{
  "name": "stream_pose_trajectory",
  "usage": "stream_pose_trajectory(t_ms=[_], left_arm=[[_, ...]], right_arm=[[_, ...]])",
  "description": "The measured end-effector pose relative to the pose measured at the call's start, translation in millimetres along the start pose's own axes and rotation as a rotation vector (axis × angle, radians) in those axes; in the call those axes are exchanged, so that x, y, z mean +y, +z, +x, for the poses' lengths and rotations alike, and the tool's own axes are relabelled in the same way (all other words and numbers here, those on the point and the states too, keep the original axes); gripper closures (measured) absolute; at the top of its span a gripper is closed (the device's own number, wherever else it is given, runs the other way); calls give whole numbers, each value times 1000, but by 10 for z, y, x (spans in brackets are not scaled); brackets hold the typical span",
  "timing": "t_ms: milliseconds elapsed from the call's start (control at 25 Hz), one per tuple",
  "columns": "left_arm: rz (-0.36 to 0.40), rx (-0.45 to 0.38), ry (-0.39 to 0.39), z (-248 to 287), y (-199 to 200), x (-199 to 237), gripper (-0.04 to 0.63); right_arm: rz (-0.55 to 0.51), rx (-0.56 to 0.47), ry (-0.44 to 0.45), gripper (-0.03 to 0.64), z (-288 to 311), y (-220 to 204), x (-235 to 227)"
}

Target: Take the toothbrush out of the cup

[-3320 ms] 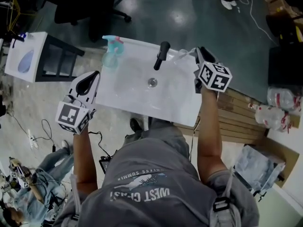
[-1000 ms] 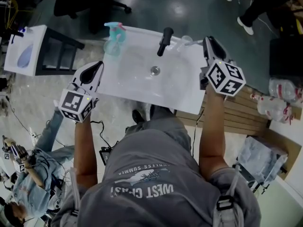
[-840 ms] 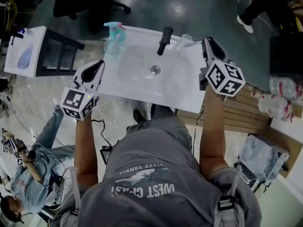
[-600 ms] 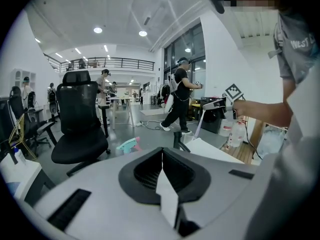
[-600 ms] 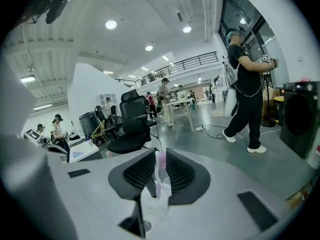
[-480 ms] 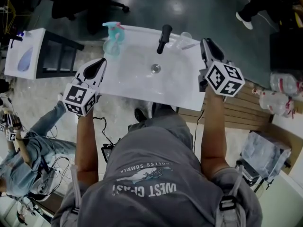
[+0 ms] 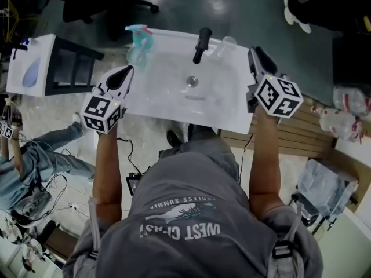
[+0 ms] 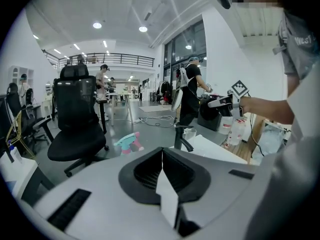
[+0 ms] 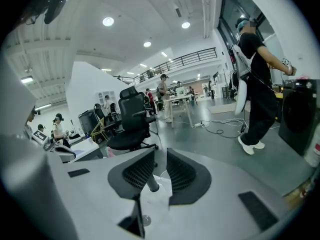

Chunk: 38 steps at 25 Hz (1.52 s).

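Observation:
A clear cup (image 7: 228, 41) stands on the white sink's (image 7: 174, 112) back right corner, beside the black faucet (image 7: 201, 44). The toothbrush is too faint to make out in it. My right gripper (image 7: 254, 51) hovers just right of the cup, above the sink's right edge. Its jaws have just been opening and stand apart with nothing pressed between them. In the right gripper view (image 9: 160, 152) the faucet (image 9: 151, 182) shows through the gap. My left gripper (image 7: 128, 69) is over the sink's left edge, shut and empty. Its jaws meet in the left gripper view (image 8: 162, 152).
A teal and pink spray bottle (image 7: 138, 43) stands at the sink's back left corner. The drain (image 7: 192, 81) is mid-basin. A white side table (image 7: 32, 68) is at the left, office chairs (image 7: 101, 2) behind. Plastic bottles (image 7: 348, 112) lie at the right. People stand around.
My left gripper has drifted up and right in the head view, closer to the sink's left edge. The right gripper has stayed by the cup. People in the background have moved.

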State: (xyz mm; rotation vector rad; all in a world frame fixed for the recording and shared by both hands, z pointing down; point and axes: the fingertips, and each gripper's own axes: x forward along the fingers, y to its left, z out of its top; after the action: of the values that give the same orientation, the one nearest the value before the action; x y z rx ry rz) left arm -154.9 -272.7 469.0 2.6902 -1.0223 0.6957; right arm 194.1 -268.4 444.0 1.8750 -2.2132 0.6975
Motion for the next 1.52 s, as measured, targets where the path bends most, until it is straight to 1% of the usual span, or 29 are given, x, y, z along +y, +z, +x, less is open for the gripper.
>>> stream_pose_trajectory(t_ms=[280, 520, 800, 960, 1200, 1360, 1520], left_arm=[[-9, 31, 9, 241, -86, 125, 594], [-21, 47, 31, 404, -129, 294, 594], [-32, 65, 36, 697, -171, 420, 591], [-34, 88, 38, 886, -224, 448, 547], [-29, 119, 75, 1095, -317, 561, 465], [-27, 135, 79, 1207, -356, 602, 463], [-9, 149, 95, 1276, -373, 635, 466]], right_arm=[[-1, 3, -4, 528, 25, 33, -87], [-2, 10, -14, 528, 36, 42, -162], [-4, 23, -21, 528, 86, 36, -272], [-1, 34, -27, 528, 110, 15, -362], [3, 50, -35, 529, 156, -31, -446], [2, 57, -43, 531, 174, -28, -480], [3, 57, -50, 532, 189, -25, -532]])
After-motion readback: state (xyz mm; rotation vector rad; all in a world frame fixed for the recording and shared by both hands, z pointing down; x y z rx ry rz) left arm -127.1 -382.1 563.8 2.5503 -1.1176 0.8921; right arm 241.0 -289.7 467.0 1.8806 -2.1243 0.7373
